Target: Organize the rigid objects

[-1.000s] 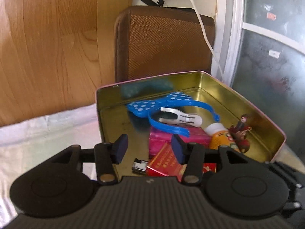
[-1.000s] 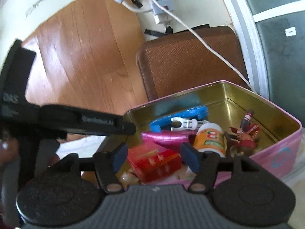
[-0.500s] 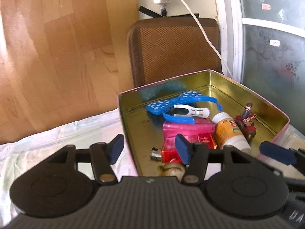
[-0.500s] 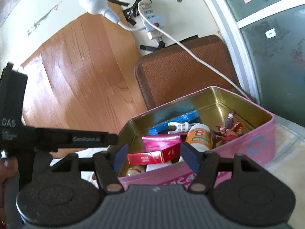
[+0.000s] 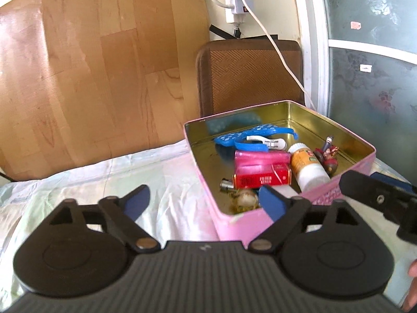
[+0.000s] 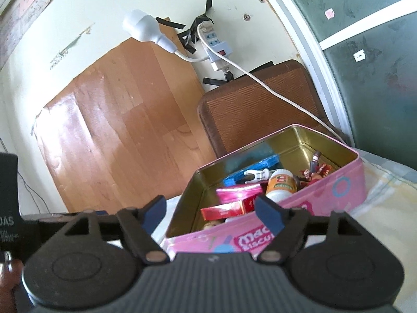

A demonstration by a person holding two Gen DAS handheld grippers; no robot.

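Tin (image 5: 263, 225) — filled — sits just beyond both opening hand-held grippers.

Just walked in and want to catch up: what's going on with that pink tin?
A person holds a gripper in each hand in front of the pink tin on the cloth-covered surface. The left gripper and right gripper are both opening, with nothing gripped. Inside the tin lie a red box, a pink pack, a white bottle, a blue hairband and a small figurine.
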